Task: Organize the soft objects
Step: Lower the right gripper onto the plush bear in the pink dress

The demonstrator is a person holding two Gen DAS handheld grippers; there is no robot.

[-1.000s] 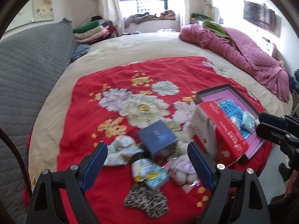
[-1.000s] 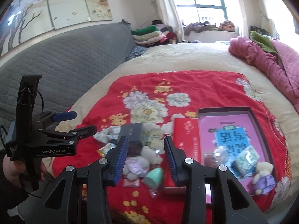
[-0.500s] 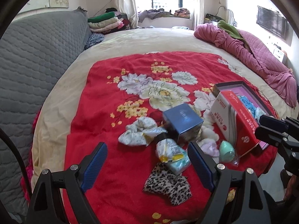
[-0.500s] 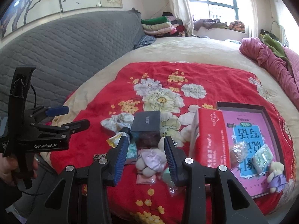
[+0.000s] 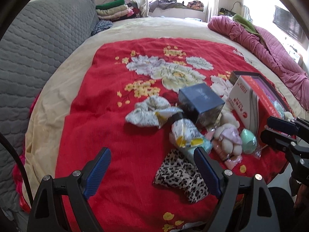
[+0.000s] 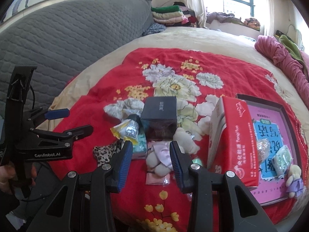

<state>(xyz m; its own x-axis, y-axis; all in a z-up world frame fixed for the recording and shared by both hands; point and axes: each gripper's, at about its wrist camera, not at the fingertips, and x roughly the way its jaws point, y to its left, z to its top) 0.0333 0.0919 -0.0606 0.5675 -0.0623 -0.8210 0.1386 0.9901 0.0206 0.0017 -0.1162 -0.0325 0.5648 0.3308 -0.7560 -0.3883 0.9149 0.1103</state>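
Plush bear (image 6: pixel 161 160), leopard cloth (image 5: pixel 181 176), scrunchie (image 5: pixel 146 111) clustered on blanket.

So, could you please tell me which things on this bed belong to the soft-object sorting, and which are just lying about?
Belongs to the job:
- small cream plush bear in lilac dress
- leopard-print fabric pouch
- crumpled pale floral cloth
- mint-green egg-shaped sponge
- open dark tray with pink book

Just lying about:
- crumpled maroon quilt
- stack of folded blankets
- grey quilted headboard

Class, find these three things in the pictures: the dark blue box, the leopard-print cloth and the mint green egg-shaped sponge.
dark blue box (image 5: pixel 200 97): left wrist view, on its top face.
leopard-print cloth (image 5: pixel 179 176): left wrist view, on its middle.
mint green egg-shaped sponge (image 5: pixel 248 140): left wrist view, on its rounded side.
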